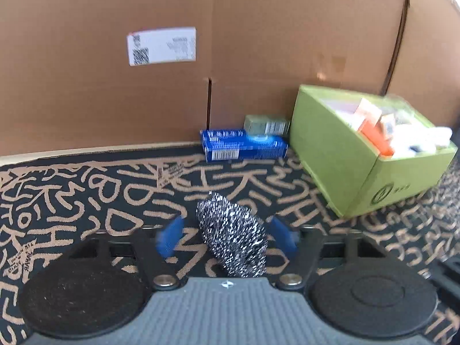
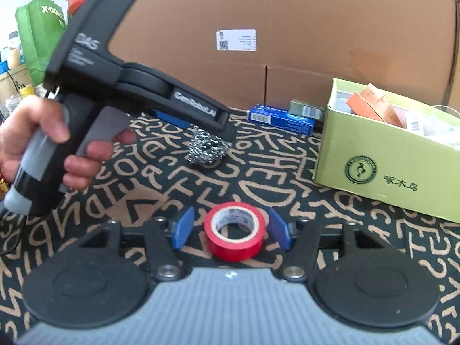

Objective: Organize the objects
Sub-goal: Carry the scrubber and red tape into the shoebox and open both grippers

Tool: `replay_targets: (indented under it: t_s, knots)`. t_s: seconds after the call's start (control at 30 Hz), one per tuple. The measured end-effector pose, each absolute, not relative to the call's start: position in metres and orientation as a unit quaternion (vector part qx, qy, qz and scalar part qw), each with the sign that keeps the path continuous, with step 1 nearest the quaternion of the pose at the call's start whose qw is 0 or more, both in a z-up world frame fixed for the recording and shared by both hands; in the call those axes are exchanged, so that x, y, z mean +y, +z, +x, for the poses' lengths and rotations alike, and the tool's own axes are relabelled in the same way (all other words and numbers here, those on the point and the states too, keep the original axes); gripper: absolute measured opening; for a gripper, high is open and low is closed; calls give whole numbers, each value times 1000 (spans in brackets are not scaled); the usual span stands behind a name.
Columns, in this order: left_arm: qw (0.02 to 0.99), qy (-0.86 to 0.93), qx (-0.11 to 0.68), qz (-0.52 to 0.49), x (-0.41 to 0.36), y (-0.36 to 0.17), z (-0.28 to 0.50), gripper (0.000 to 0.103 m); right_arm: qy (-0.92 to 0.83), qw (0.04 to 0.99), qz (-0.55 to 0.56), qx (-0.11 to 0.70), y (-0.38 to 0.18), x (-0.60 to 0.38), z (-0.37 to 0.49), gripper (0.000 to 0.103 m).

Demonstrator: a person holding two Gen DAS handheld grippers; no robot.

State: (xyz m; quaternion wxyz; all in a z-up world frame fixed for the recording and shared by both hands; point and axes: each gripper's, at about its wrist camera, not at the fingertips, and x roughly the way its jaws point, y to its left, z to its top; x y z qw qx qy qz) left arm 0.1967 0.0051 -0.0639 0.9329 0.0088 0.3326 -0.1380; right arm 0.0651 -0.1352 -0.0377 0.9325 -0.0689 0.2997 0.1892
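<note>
A steel wool scrubber (image 1: 233, 238) lies on the patterned cloth between the open blue fingers of my left gripper (image 1: 227, 235); the fingers stand clear of its sides. It also shows in the right wrist view (image 2: 207, 149), under the left gripper's tip. A red tape roll (image 2: 235, 234) lies flat between the open blue fingers of my right gripper (image 2: 230, 233), not clamped. A green box (image 1: 373, 149) filled with packets stands at the right, also in the right wrist view (image 2: 388, 155).
A blue carton (image 1: 244, 145) and a small grey-green box (image 1: 266, 125) lie against the tall cardboard wall (image 1: 201, 57) behind. The black cloth with tan lettering (image 2: 201, 189) covers the table. Clutter and a green bag (image 2: 37, 34) stand at far left.
</note>
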Motion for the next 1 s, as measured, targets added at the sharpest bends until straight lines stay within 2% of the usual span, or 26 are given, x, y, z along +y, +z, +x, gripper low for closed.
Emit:
replay_targets:
  t_s: [0.13,0.2,0.23,0.27,0.3,0.63,1.0]
  knots:
    - [931,-141,338,3,6,-66,194,48,189,931,-61,308,-42,-139,64,57]
    - [933,-129,336,6,5,-66,193,57,192,928,-60,313,-45,-137,67,57]
    - [933,-125,339,6,4,-66,194,57,193,926,-59,318,-46,-137,69,54]
    - [930,-128,344,5,5,-67,194,53,192,927,-58,316,-45,-136,68,46]
    - [927,-134,350,3,4,-67,194,41,191,928,-61,314,-44,-136,67,46]
    - [921,-187,340,31,-20,-40,146,38,178,943,-40,279,-25,-161,32,45]
    - [925,-284,250,40,-92,39,125,38,98,982,-44,155,54,-232,6,45]
